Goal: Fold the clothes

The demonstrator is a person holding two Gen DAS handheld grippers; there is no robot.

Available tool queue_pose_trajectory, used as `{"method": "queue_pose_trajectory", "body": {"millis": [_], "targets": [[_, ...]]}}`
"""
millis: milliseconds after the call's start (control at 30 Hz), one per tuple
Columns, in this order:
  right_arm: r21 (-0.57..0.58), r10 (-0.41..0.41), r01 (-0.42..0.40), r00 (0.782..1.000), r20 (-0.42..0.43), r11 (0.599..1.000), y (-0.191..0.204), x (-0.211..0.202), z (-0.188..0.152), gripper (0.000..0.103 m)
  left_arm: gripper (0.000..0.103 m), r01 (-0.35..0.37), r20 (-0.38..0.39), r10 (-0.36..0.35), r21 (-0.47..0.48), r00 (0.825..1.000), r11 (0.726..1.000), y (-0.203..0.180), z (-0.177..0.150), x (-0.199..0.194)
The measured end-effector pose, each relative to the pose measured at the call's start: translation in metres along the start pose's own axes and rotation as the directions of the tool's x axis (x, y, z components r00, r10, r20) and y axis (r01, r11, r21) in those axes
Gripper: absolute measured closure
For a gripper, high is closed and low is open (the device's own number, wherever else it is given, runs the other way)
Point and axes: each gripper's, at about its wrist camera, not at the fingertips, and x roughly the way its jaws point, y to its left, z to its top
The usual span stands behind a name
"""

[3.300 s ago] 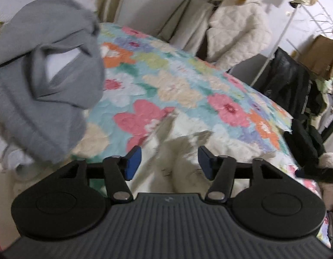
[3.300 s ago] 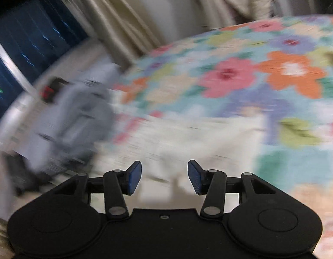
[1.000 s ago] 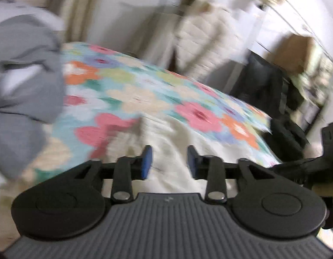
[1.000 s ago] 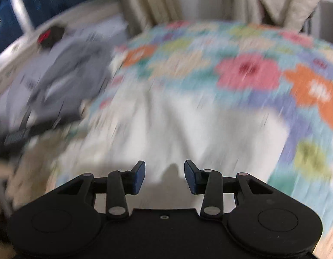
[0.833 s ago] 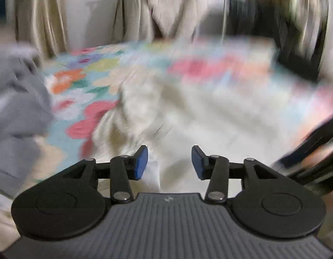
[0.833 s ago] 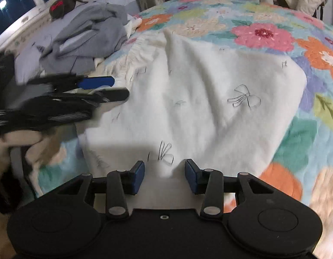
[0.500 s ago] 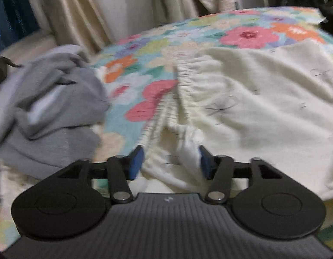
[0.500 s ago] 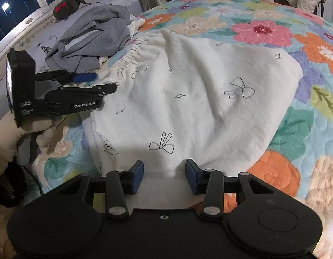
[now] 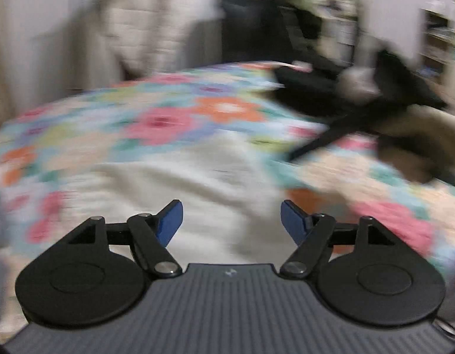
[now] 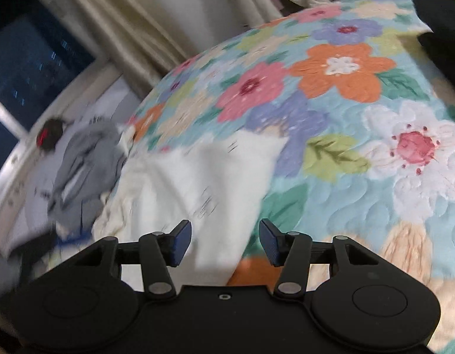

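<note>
Both grippers have lifted off the cream garment (image 10: 198, 183) since half a second ago. Left gripper (image 9: 232, 221) hovers above it, jaws spread wide and empty; right gripper (image 10: 224, 243) hangs over its near edge, likewise spread and empty. Motion-blurred, the garment lies rumpled on the floral quilt (image 10: 345, 94), with a grey garment (image 10: 86, 165) beside its far-left end.

Floral quilted bedspread (image 10: 339, 67), beige curtains (image 10: 133, 23) beside a dark window (image 10: 36, 67).
</note>
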Motion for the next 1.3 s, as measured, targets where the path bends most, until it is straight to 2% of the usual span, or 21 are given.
{"method": "queue_pose_trajectory", "body": {"millis": [67,100,133,200,233,267,300,333,367,433,567,633,767,867,933,1067,1133,1200,1300], "targets": [[0.063,0.045,-0.045,0.999,-0.007,0.997,-0.013,0.013,0.006,0.043,0.025,0.061,-0.062,-0.058,0.035,0.996,0.998,-0.017,-0.005,0.017],[0.093,0.064,-0.063,0.998,-0.013,0.994,-0.019,0.023,0.009,0.041,0.025,0.071,-0.100,-0.066,0.052,0.993,0.996,-0.024,-0.009,0.026],[0.112,0.069,-0.067,0.997,-0.021,0.991,-0.023,0.032,0.012,0.038,0.025,0.064,-0.137,-0.054,0.071,0.989,0.995,-0.030,-0.013,0.035],[0.117,0.056,-0.050,0.998,-0.044,0.992,-0.027,0.052,0.015,0.038,0.025,0.005,-0.210,0.018,0.109,0.978,0.994,-0.034,-0.024,0.053],[0.109,0.066,-0.062,0.997,-0.034,0.992,-0.027,0.059,0.015,0.038,0.028,-0.010,-0.223,0.035,0.111,0.974,0.994,-0.032,-0.028,0.057],[0.098,0.080,-0.078,0.997,-0.018,0.992,-0.027,0.066,0.015,0.039,0.037,-0.016,-0.226,0.039,0.104,0.973,0.994,-0.030,-0.032,0.059],[0.084,0.094,-0.093,0.996,-0.002,0.992,-0.026,0.069,0.017,0.046,0.044,0.008,-0.220,0.007,0.065,0.976,0.998,-0.025,-0.034,0.058],[0.071,0.095,-0.095,0.995,0.001,0.993,-0.024,0.072,0.019,0.073,0.054,0.038,-0.213,-0.033,0.019,0.976,0.999,-0.019,-0.034,0.056],[0.053,0.093,-0.094,0.996,0.008,0.994,-0.021,0.073,0.022,0.087,0.061,0.051,-0.208,-0.049,0.000,0.977,0.999,-0.018,-0.033,0.053],[0.016,0.122,-0.123,0.991,0.060,0.992,-0.016,0.064,0.027,0.093,0.069,0.058,-0.192,-0.060,-0.014,0.980,0.998,-0.019,-0.031,0.048],[-0.028,0.155,-0.153,0.978,0.143,0.988,-0.006,0.039,0.033,0.095,0.088,0.046,-0.130,-0.057,-0.090,0.990,0.995,-0.016,-0.026,0.042],[-0.024,0.156,-0.154,0.975,0.160,0.988,-0.006,0.029,0.035,0.095,0.093,0.028,-0.100,-0.041,-0.126,0.994,0.992,-0.008,-0.024,0.038],[-0.008,0.122,-0.122,0.979,0.165,0.992,-0.012,0.022,0.030,0.095,0.098,-0.087,-0.128,0.076,-0.085,0.989,0.993,-0.004,-0.032,0.046],[0.042,0.095,-0.104,0.978,0.185,0.994,-0.021,0.017,0.023,0.095,0.099,-0.060,-0.095,0.051,-0.095,0.994,0.994,-0.008,-0.028,0.039],[0.061,0.088,-0.104,0.970,0.228,0.993,-0.022,0.002,0.017,0.095,0.099,-0.028,-0.057,0.023,-0.077,0.998,0.997,-0.018,-0.020,0.031],[0.087,-0.023,-0.004,0.951,0.308,0.996,-0.025,-0.046,-0.003,0.095,0.099,0.059,0.012,-0.058,-0.095,0.998,0.994,-0.037,-0.004,0.019],[0.120,-0.070,0.034,0.947,0.312,0.992,-0.034,-0.064,-0.012,0.095,0.099,0.071,0.024,-0.070,-0.078,0.997,0.994,-0.050,0.001,0.021],[0.148,-0.084,0.039,0.948,0.309,0.988,-0.039,-0.072,-0.017,0.095,0.099,0.052,0.021,-0.051,-0.039,0.998,0.998,-0.060,0.001,0.026],[0.152,-0.102,0.058,0.947,0.305,0.987,-0.036,-0.072,-0.016,0.095,0.099,0.014,0.035,-0.012,-0.085,0.999,0.996,-0.045,0.002,0.018]]}}
